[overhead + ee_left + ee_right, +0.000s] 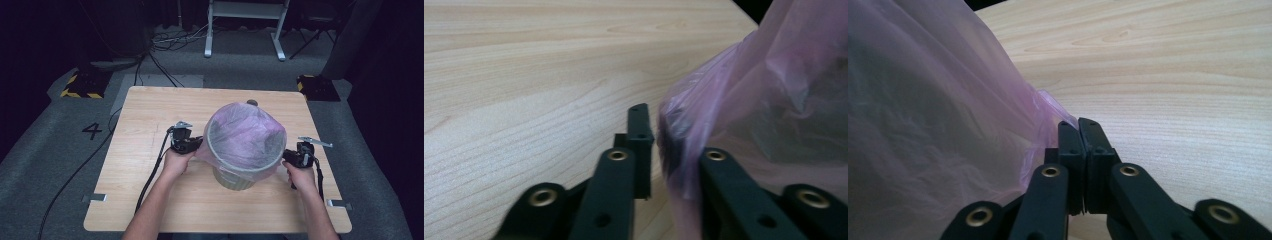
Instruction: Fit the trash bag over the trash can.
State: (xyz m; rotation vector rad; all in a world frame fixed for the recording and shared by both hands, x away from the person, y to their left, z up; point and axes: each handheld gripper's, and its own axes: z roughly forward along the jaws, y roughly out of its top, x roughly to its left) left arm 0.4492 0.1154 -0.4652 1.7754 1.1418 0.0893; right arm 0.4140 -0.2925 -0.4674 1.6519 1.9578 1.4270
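A pale bin point(234, 181) stands on the wooden table point(150, 110), lined with a thin pink plastic bag point(247, 135) that balloons over its rim. My left gripper point(199, 145) is at the bag's left side. In the left gripper view its jaws point(658, 120) stand apart, with the bag film point(774, 90) draped over the right jaw and hiding its tip. My right gripper point(286, 156) is at the bag's right side. In the right gripper view its jaws point(1079, 125) are pressed together, and a fold of the bag point(923, 125) runs into their tips.
A small dark object point(252, 102) peeks out behind the bag. Bare table surface lies to the left and at the front. Cables point(165, 40) cross the floor beyond, next to yellow-black blocks point(80, 85) and a white desk frame point(245, 30).
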